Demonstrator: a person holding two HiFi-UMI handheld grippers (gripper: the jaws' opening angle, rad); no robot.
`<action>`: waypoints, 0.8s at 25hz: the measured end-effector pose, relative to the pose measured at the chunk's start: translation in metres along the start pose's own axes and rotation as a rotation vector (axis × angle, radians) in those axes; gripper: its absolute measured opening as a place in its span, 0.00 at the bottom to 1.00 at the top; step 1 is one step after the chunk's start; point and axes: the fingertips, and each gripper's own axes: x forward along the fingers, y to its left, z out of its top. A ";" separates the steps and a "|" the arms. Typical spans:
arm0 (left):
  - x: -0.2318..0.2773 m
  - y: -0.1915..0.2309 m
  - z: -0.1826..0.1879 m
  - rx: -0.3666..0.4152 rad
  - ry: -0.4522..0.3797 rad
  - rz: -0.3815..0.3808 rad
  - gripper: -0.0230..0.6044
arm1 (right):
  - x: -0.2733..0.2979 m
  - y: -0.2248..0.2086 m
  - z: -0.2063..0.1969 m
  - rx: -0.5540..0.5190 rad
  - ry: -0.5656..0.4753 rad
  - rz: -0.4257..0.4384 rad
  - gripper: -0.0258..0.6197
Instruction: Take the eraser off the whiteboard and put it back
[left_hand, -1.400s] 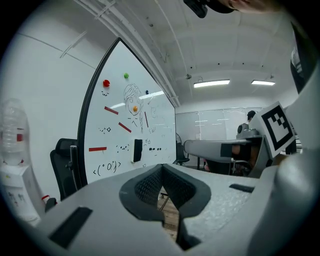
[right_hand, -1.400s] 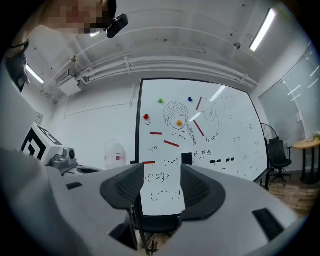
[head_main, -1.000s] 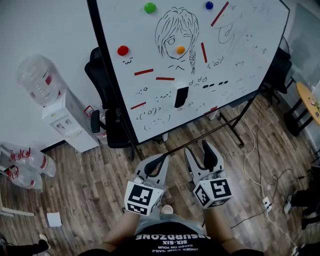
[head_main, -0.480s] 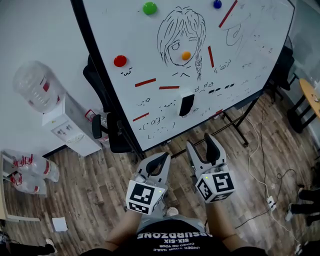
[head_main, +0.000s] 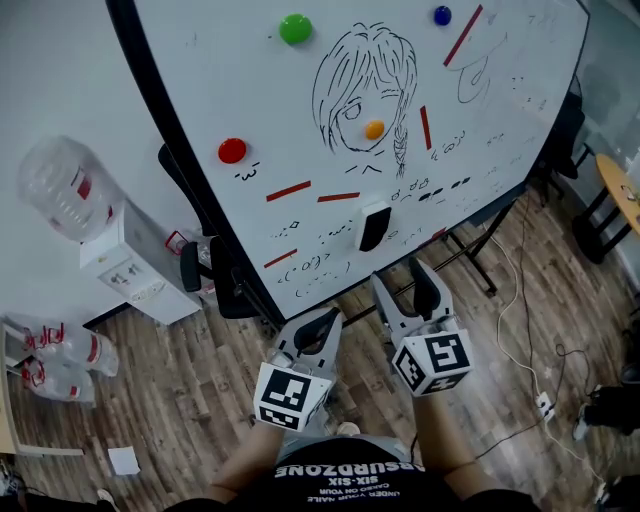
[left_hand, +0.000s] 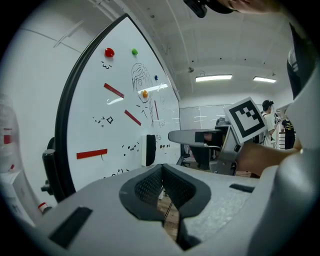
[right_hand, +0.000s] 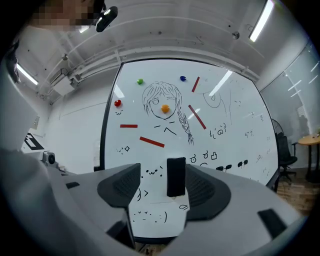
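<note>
The black eraser (head_main: 372, 226) clings upright to the lower middle of the whiteboard (head_main: 300, 120), among red strips, coloured magnets and a drawn face. My right gripper (head_main: 403, 280) is held level a short way in front of the board, its jaws opening with nothing between them. In the right gripper view the eraser (right_hand: 176, 176) shows through the gap of that gripper (right_hand: 161, 186), still apart from it. My left gripper (head_main: 320, 322) sits beside it to the left, empty, with its pads together. The left gripper view shows the eraser (left_hand: 148, 150) edge-on beyond its jaws (left_hand: 162, 176).
A water dispenser (head_main: 130, 255) with its bottle (head_main: 58, 190) stands left of the board, and a black office chair (head_main: 215, 270) sits behind the board's edge. Cables (head_main: 520, 330) and a power strip (head_main: 545, 405) lie on the wooden floor at right. A round table (head_main: 620, 195) is at far right.
Both grippers have moved forward toward the whiteboard, and the eraser now sits closer to the right gripper's tips. The right jaws stand a little wider.
</note>
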 end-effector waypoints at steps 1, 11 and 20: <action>0.003 0.001 0.002 -0.001 -0.004 -0.003 0.05 | 0.004 -0.002 0.000 -0.001 0.003 0.001 0.44; 0.017 0.013 0.009 0.008 -0.007 -0.015 0.05 | 0.039 -0.014 -0.006 -0.004 0.024 0.008 0.46; 0.024 0.024 0.006 0.006 0.004 -0.014 0.05 | 0.069 -0.025 -0.022 -0.022 0.069 -0.003 0.46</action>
